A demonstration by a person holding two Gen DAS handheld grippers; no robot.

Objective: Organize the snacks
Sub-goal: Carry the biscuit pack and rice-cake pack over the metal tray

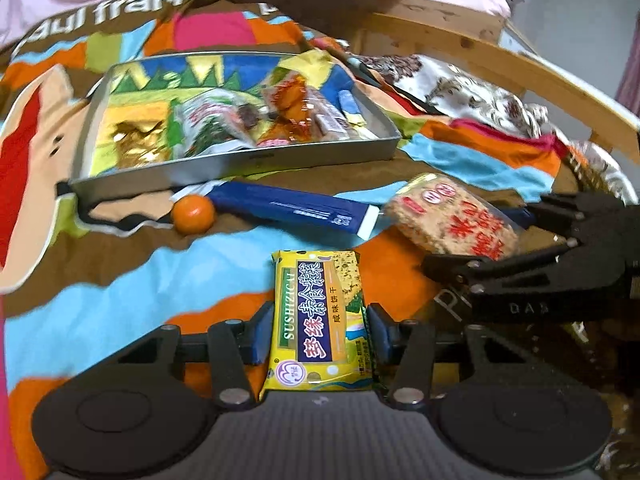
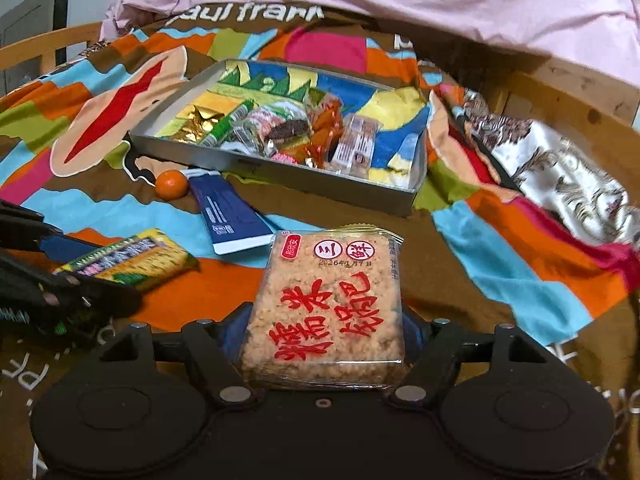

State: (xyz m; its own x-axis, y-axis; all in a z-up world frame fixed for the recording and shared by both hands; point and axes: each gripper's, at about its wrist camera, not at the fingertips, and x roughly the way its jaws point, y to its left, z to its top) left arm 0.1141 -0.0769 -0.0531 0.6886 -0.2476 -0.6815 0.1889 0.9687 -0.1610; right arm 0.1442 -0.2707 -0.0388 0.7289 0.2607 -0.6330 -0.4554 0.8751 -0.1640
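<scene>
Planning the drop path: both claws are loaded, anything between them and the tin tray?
The blue packet and the small orange lie on the blanket just before the tray's near wall. The left claw with the yellow biscuit pack and right claw with the rice cake must pass over them.

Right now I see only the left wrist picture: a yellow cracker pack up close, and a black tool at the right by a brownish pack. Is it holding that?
Observer: Yes. In the right wrist view the right tool is shut on the rice cake pack, with blue pads pressed against its two sides.
Operator: Is anything printed on it besides the big red characters?
Observer: A small date starting with 2026, just under two round red stamps near the top edge.
</scene>
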